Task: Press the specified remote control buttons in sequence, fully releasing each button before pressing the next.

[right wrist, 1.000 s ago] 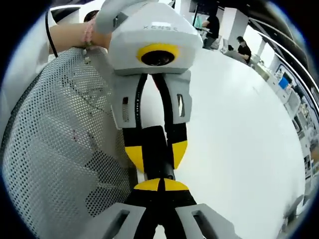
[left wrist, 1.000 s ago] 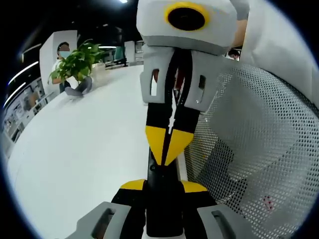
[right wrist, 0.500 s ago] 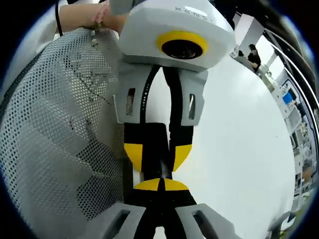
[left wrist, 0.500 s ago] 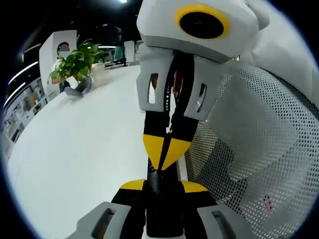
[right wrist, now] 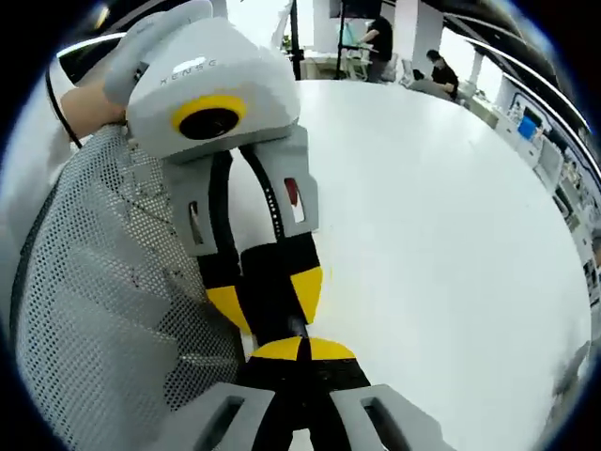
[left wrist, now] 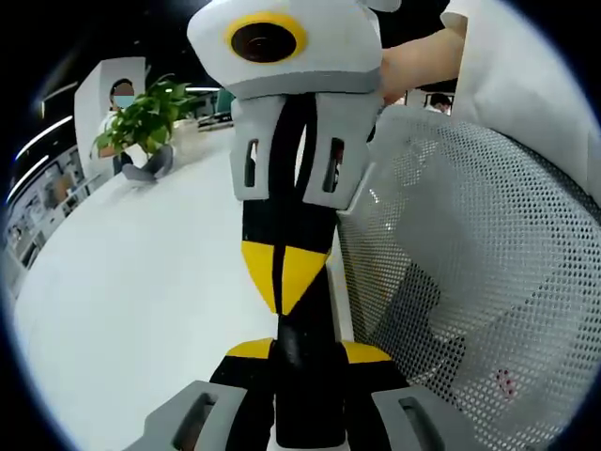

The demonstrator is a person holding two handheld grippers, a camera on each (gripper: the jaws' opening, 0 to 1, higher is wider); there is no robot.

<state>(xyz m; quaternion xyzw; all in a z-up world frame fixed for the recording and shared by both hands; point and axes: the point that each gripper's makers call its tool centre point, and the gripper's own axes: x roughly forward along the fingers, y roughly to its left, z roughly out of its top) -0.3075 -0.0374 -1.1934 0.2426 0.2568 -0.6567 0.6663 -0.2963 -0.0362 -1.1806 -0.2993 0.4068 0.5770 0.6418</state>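
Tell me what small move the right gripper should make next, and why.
Probably back the right gripper straight off: its shut tips sit against the black remote clamped in the left gripper, and each button needs full release before the next.

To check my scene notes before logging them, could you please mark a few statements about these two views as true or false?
1. The left gripper is clamped on a slim black remote. True.
2. The right gripper has its jaws wide open. False: its yellow tips are together, at the remote's end.
3. A green plant stands at the far side of the table. True.
4. The table top is dark wood. False: it is white.
5. A grey mesh lies beside the grippers. True.
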